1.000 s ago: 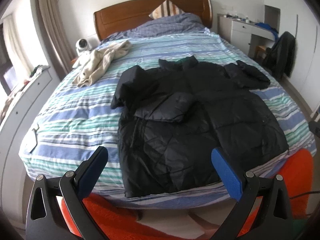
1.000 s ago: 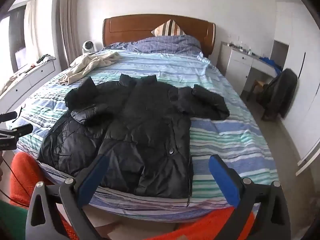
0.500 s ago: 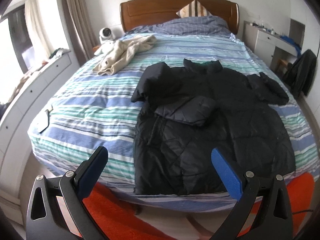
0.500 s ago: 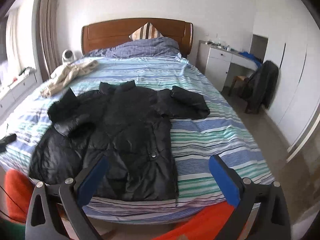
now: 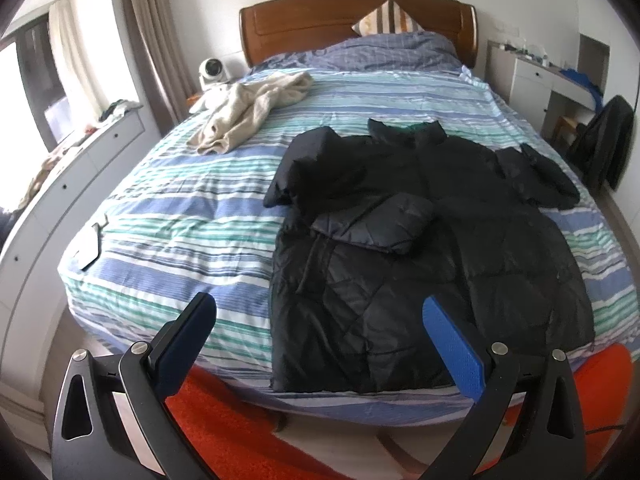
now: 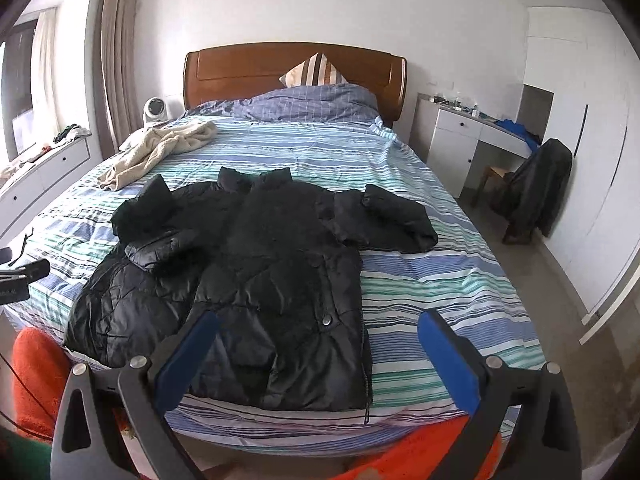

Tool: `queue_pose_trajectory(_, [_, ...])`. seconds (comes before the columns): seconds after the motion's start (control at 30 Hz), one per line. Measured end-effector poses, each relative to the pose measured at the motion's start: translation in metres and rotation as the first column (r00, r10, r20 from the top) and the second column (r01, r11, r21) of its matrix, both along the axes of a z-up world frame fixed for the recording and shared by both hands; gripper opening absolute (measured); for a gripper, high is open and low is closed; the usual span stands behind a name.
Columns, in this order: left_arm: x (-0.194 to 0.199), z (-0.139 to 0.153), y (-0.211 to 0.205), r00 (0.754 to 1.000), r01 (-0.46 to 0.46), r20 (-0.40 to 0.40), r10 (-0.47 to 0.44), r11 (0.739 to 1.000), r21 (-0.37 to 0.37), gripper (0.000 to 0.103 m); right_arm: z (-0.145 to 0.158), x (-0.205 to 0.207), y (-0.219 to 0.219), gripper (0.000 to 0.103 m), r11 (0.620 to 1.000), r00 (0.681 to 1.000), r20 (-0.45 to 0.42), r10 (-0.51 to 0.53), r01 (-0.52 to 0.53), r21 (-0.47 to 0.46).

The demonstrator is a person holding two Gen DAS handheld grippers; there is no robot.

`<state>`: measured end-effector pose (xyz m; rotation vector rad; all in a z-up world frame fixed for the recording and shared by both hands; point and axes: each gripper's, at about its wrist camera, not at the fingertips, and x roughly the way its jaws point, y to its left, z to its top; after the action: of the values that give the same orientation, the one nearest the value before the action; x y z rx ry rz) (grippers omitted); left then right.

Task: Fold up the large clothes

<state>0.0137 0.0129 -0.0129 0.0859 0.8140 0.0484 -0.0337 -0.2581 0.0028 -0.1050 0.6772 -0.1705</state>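
A large black puffer jacket (image 5: 420, 248) lies spread on the striped bed, hem toward the foot edge, collar toward the headboard. One sleeve is folded across its chest on the left; the other sleeve (image 6: 396, 220) lies out to the right. My left gripper (image 5: 320, 320) hangs open above the foot of the bed, short of the jacket's hem, holding nothing. From the right wrist view the same jacket (image 6: 256, 272) shows, with my right gripper (image 6: 318, 332) open and empty over its lower edge. The left gripper's tip (image 6: 24, 274) shows at that view's left border.
A cream garment (image 5: 252, 108) lies crumpled near the pillows. The bed (image 5: 192, 216) has a wooden headboard (image 6: 296, 68). White drawers (image 5: 52, 184) run along the left wall. A desk (image 6: 476, 136) and a chair draped with dark clothing (image 6: 532, 192) stand right. Orange fabric (image 5: 248, 432) lies below.
Both wrist views have swung sideways while staying at the foot of the bed. The jacket has not moved. Both grippers stay open.
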Motion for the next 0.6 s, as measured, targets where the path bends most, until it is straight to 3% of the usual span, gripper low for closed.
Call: queue_pose_trajectory(0.6, [-0.0007,-0.0054,-0.0054,1.0,0.025,-0.017,-0.025,1.0,0.001,0.103,-0.0049,0.0012,0.0056,0.103,1.0,1.0,-0.022,0.008,-0.008,0.009])
